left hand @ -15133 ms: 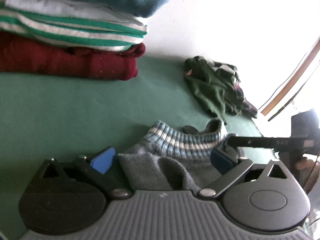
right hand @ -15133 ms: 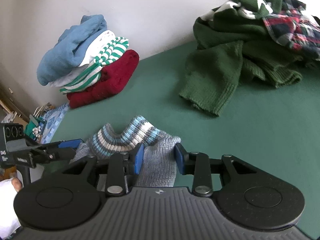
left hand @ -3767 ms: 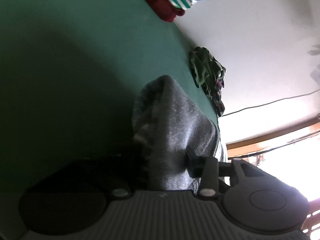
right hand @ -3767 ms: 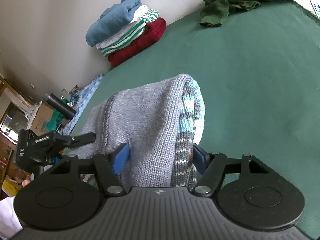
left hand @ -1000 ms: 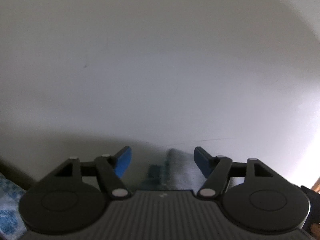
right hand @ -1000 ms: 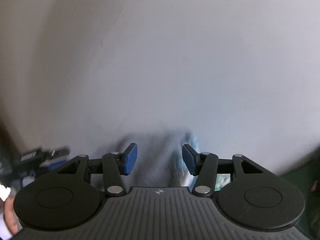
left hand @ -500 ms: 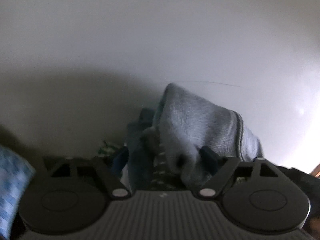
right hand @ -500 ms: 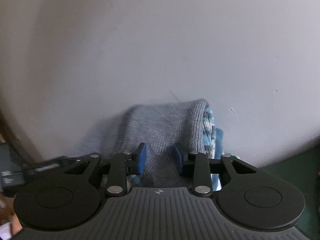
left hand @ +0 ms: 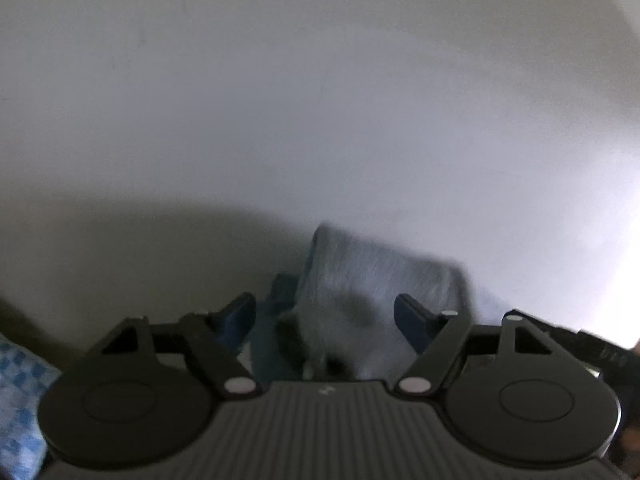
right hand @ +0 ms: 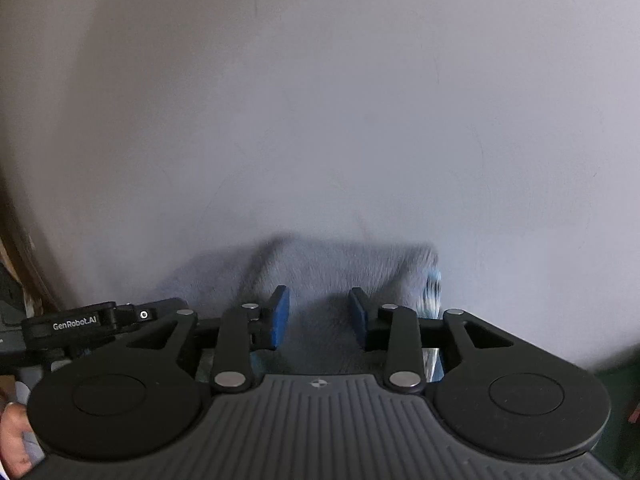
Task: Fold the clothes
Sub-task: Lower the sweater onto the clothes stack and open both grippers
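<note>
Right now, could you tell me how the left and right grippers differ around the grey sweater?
On the left gripper the jaws stand wider than on the right gripper. The left gripper's jaws are closing; the right gripper's are opening. The left gripper shows a gap beside one pad; knit fills the right gripper's span. Both have the grey sweater between their jaws.

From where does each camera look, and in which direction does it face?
Left wrist: sits on the left tongs, faces a pale wall over the grey sweater; its blue pads show, closing.
Right wrist: sits on the right tongs, faces the same wall; its pads, opening, with the sweater between them, the other tongs and a hand show.
Shared: sweater and wall.
</note>
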### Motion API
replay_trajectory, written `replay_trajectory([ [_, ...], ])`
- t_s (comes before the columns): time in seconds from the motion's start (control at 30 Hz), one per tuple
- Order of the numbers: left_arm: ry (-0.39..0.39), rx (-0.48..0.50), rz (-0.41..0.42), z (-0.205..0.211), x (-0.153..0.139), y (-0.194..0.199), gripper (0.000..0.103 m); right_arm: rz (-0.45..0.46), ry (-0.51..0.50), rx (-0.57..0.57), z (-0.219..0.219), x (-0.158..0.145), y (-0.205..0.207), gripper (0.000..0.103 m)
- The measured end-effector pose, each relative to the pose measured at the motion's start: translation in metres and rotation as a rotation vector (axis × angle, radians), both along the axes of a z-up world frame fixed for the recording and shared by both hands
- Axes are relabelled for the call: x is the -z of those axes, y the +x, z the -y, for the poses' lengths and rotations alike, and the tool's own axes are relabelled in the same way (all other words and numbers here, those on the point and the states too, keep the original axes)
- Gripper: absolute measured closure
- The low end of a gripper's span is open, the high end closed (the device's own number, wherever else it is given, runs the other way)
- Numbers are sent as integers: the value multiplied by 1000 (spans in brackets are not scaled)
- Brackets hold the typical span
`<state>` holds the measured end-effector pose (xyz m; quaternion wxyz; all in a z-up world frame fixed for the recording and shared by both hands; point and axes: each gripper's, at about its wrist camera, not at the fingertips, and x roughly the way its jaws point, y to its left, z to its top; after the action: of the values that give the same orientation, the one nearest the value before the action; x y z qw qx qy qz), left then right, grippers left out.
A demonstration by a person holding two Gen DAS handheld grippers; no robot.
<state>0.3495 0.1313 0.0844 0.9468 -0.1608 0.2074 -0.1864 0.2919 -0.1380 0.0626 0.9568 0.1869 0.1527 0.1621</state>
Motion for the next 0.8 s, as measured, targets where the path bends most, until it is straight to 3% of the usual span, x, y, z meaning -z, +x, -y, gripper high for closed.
replay_trajectory([
  [0.23,32,11,77,-4,-10,-60,20,-2,166,56,22,1,-64,47],
  [0.4,119,55,82,5,28,-137,15,-98,196,52,16,40,-140,47],
  [0.5,202,37,7,18,62,-175,15,-195,21,101,16,78,-190,52],
  [0.57,255,16,-57,25,86,-196,15,-258,-143,150,8,89,-196,52],
  [0.63,309,-15,-123,28,102,-215,11,-316,-192,176,0,101,-217,48],
  [0.7,342,-43,-187,18,104,-220,2,-382,-183,196,-11,107,-170,38],
  [0.8,366,-47,-257,28,111,-242,1,-451,-199,230,-25,95,-205,30],
])
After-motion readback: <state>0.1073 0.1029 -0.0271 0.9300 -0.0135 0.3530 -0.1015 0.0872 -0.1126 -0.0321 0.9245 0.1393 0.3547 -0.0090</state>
